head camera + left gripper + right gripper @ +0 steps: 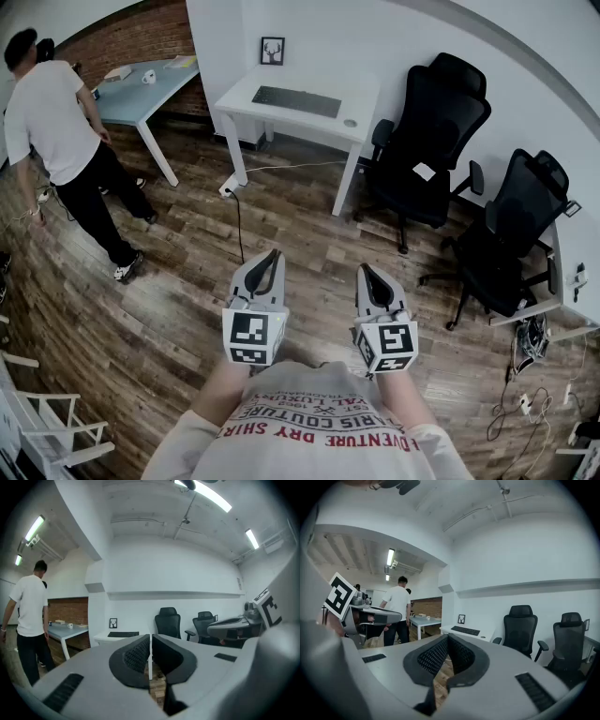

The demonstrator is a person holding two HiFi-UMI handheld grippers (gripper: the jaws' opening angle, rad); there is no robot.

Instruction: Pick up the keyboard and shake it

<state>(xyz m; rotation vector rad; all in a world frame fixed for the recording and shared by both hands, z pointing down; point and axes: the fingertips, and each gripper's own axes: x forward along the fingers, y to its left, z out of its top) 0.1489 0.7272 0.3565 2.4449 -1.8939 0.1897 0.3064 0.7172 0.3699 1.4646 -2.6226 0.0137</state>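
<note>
A dark keyboard (296,100) lies flat on a white desk (361,117) against the far wall, well ahead of both grippers. It also shows small in the left gripper view, keyboard (123,633), and in the right gripper view, keyboard (465,630). My left gripper (273,253) and right gripper (364,270) are held side by side in front of my chest, above the wooden floor, far from the desk. Both point roughly level towards the desk. Each has its jaws shut with nothing between them.
Two black office chairs (427,141) (516,234) stand right of the desk. A small framed picture (272,50) stands on the desk's back edge. A person in a white shirt (56,122) stands at the far left by a light-blue table (145,89). Cables lie on the floor (239,225).
</note>
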